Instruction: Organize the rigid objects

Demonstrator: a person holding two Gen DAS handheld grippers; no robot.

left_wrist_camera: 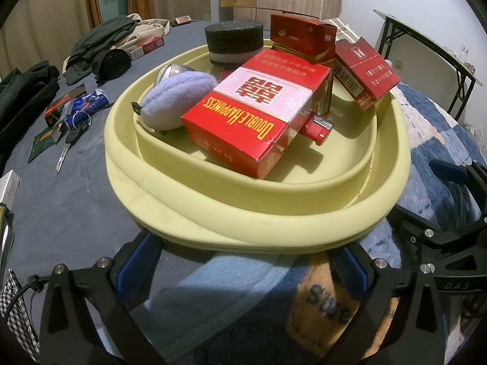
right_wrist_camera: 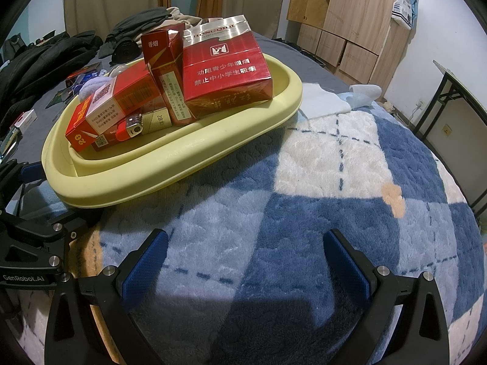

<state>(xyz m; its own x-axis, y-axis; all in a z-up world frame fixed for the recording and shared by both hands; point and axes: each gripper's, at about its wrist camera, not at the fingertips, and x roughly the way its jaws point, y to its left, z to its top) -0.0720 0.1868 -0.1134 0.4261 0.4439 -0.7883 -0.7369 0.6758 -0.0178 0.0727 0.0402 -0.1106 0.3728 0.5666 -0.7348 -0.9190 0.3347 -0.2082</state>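
A pale yellow tray (left_wrist_camera: 188, 213) (right_wrist_camera: 91, 182) rests on the bed. It holds a red Double Happiness box (left_wrist_camera: 255, 115), two more red cigarette boxes (left_wrist_camera: 304, 39) (left_wrist_camera: 365, 73), a red lighter (left_wrist_camera: 318, 127), a lilac plush puff (left_wrist_camera: 176, 97), a black foam puck (left_wrist_camera: 234, 41) and a silver mouse (left_wrist_camera: 172, 71). My left gripper (left_wrist_camera: 243, 270) is open right at the tray's near rim, nothing between its fingers. My right gripper (right_wrist_camera: 245, 261) is open over the blanket, to the right of the tray. The big red box (right_wrist_camera: 225, 73) leans on the tray's far side.
Keys (left_wrist_camera: 73, 130), small packets (left_wrist_camera: 64, 103) and dark clothes (left_wrist_camera: 103, 48) lie on the grey sheet left of the tray. A blue and white checked blanket (right_wrist_camera: 334, 182) covers the near right. A folding table (left_wrist_camera: 432, 51) and wooden cabinets (right_wrist_camera: 350, 15) stand beyond.
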